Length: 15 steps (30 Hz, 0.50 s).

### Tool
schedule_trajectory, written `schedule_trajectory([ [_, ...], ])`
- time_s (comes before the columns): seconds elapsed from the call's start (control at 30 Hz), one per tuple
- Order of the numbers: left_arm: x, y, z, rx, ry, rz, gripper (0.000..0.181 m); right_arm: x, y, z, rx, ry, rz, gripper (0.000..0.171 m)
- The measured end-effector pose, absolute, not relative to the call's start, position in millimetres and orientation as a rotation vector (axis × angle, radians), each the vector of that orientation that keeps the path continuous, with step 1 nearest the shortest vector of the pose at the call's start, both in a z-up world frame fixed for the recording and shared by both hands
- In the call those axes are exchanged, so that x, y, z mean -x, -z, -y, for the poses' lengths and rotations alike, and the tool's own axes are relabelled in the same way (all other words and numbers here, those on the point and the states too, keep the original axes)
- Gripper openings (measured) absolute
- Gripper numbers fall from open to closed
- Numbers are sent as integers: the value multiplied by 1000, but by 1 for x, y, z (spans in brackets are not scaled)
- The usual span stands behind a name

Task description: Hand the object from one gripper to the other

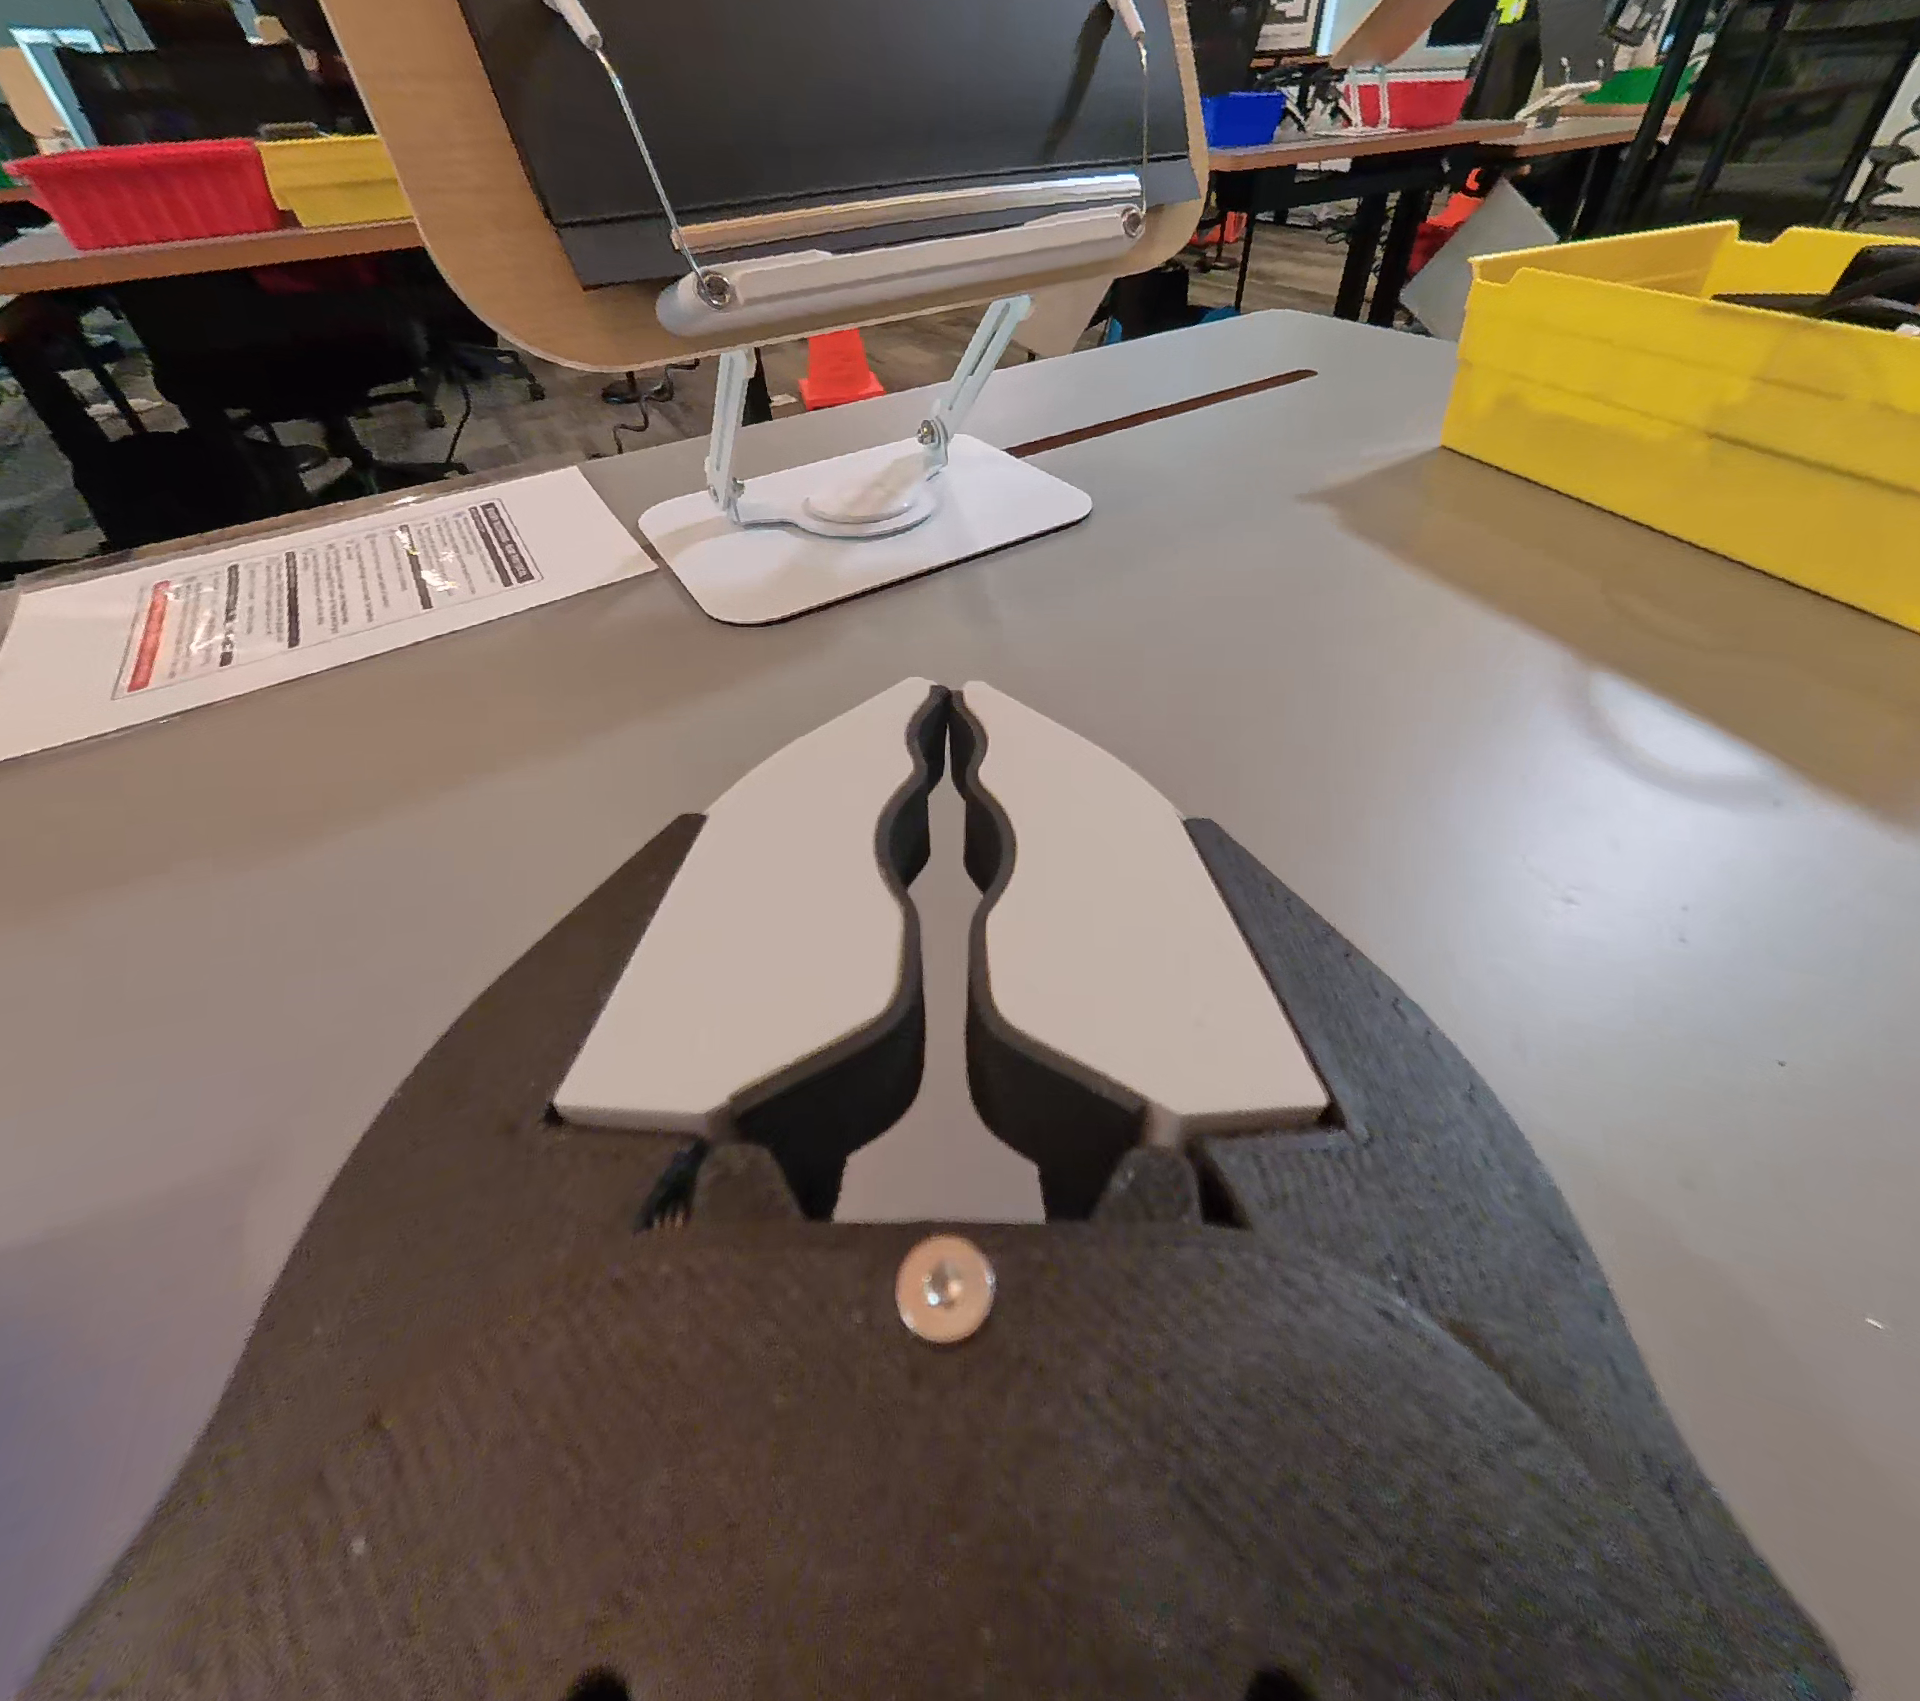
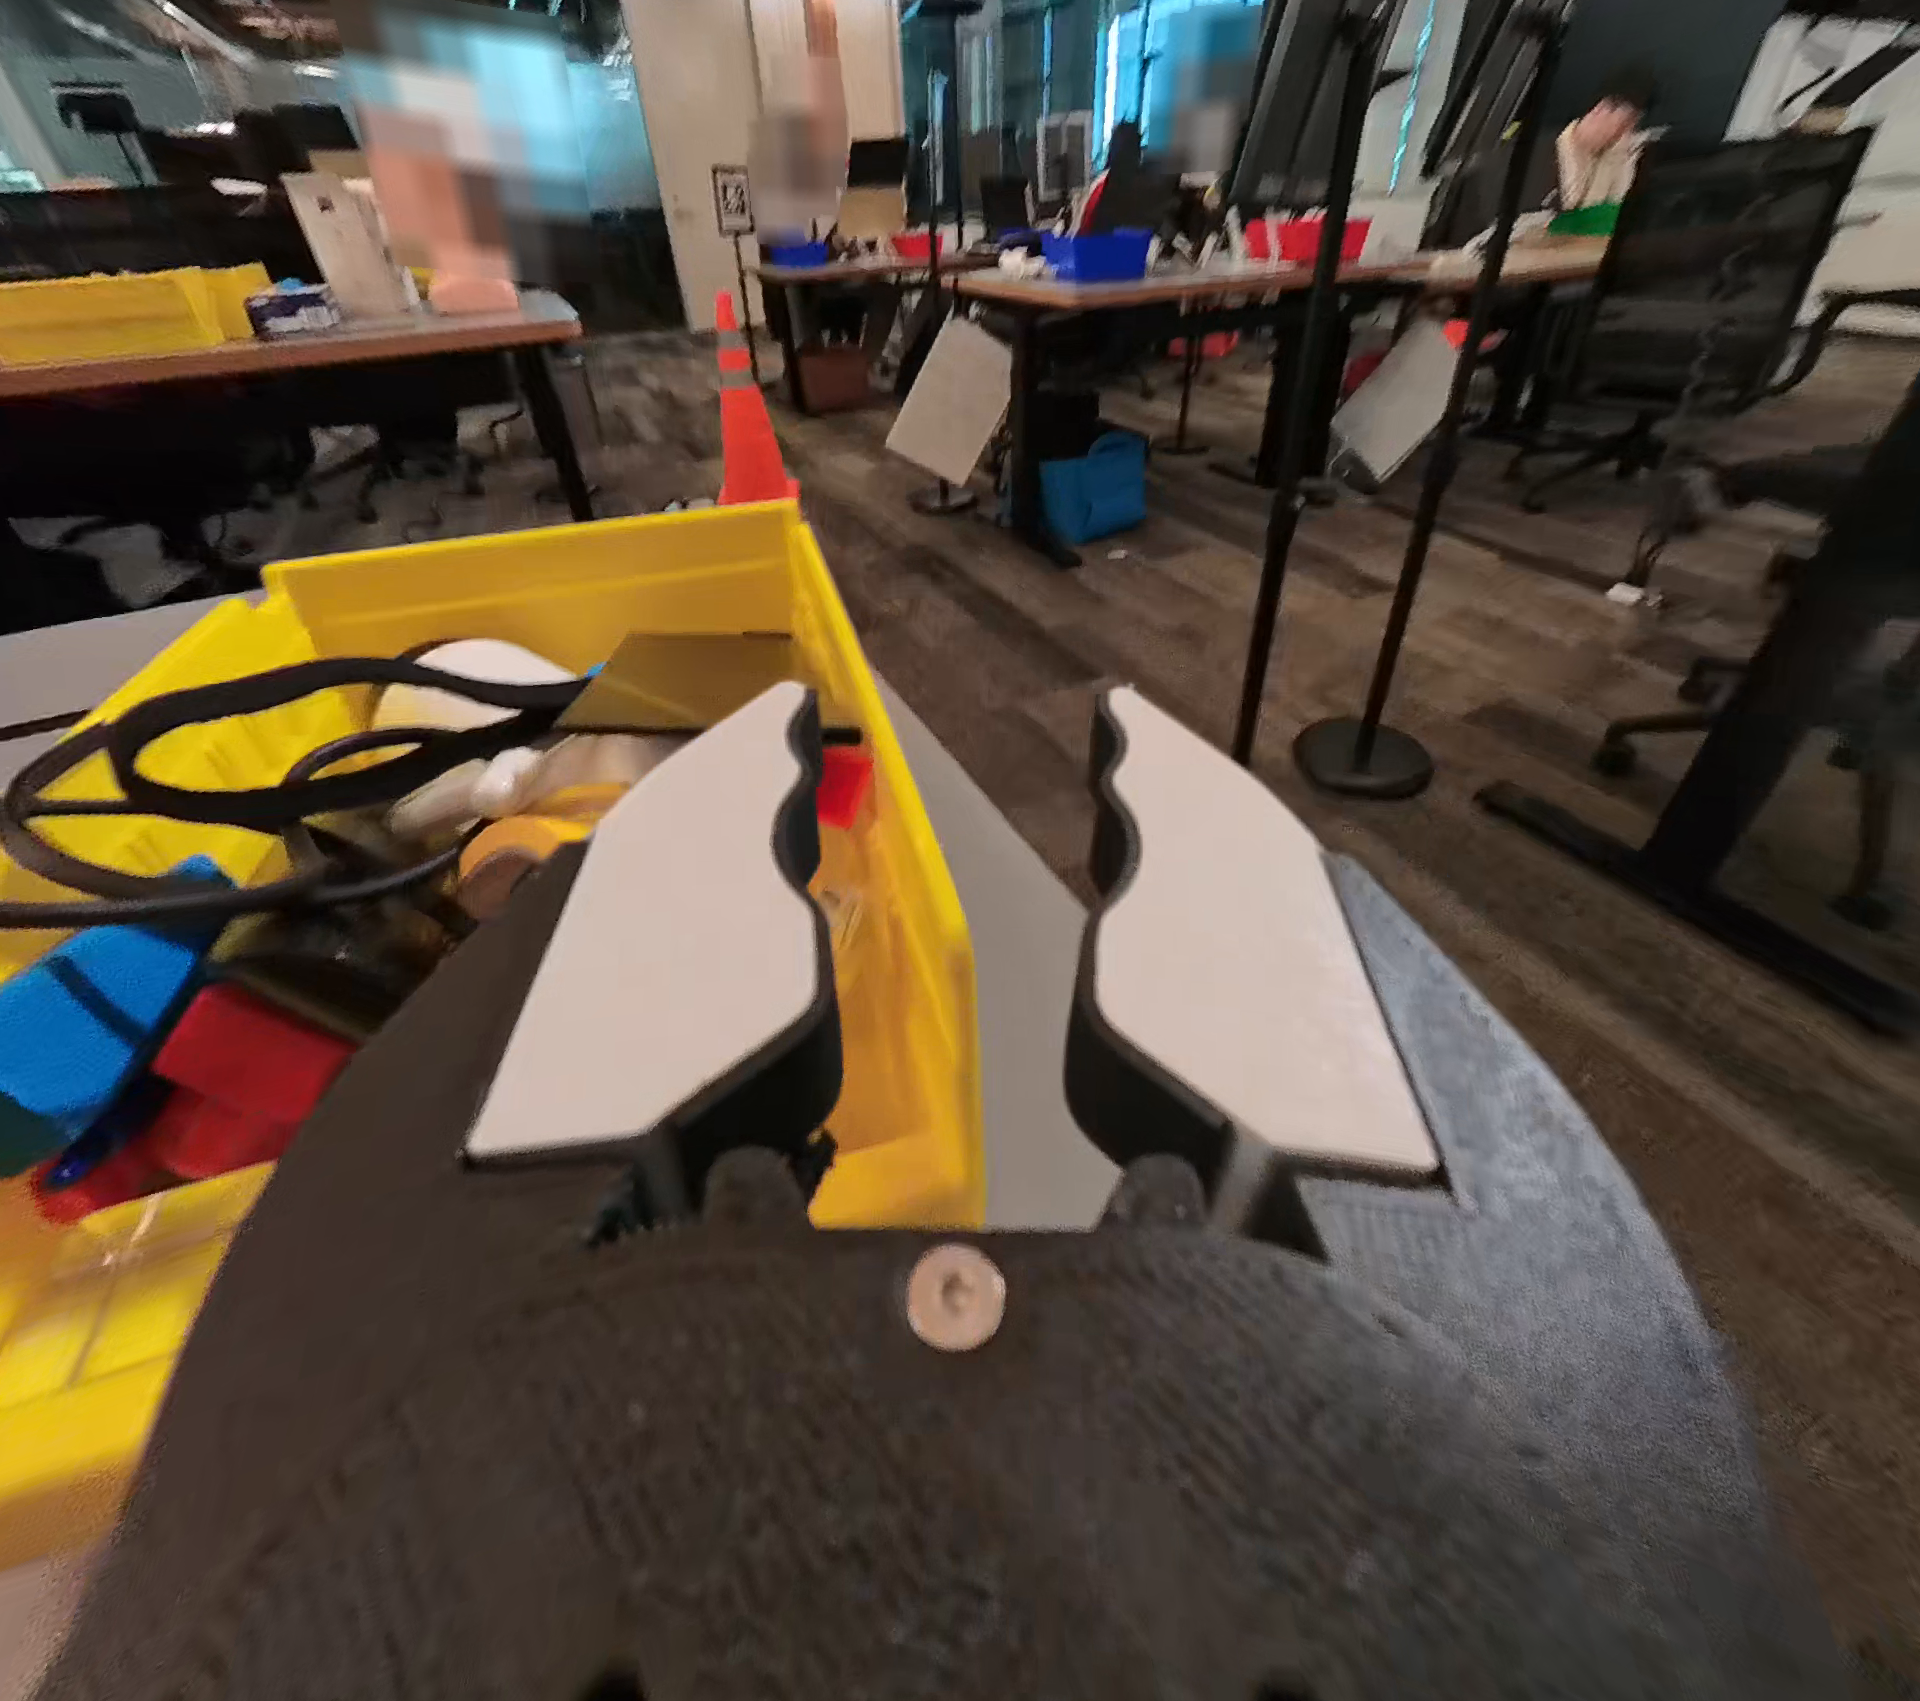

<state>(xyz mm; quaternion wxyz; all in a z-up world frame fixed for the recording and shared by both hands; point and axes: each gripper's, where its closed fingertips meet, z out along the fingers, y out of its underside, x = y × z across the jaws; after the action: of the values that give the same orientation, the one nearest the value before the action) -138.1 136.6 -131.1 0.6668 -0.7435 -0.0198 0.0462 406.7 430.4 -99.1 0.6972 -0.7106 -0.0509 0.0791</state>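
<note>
Hovering low over the grey counter [image 1: 1351, 820], the left gripper [image 1: 951, 701] has its jaws together with nothing between them. Far ahead of it stands a tilted book stand [image 1: 831, 280] on a white base, with a printed sheet [image 1: 312, 591] to the left and a yellow bin [image 1: 1662, 404] to the right. The right gripper [image 2: 951, 716] has its jaws apart and empty, above the right wall of the yellow bin [image 2: 894, 976]. Inside the bin lie black cables [image 2: 208, 778], blue and red pieces. Which one is the object, I cannot tell.
</note>
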Motion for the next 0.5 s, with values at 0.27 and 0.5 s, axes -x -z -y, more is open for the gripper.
schedule_trajectory([
  [0.27,133,131,-136,1674,-133,20,0,-401,138,-439,1811,-276,136,46],
  [0.5,125,133,-140,1687,-111,-4,0,-397,160,-454,1843,-293,145,27],
])
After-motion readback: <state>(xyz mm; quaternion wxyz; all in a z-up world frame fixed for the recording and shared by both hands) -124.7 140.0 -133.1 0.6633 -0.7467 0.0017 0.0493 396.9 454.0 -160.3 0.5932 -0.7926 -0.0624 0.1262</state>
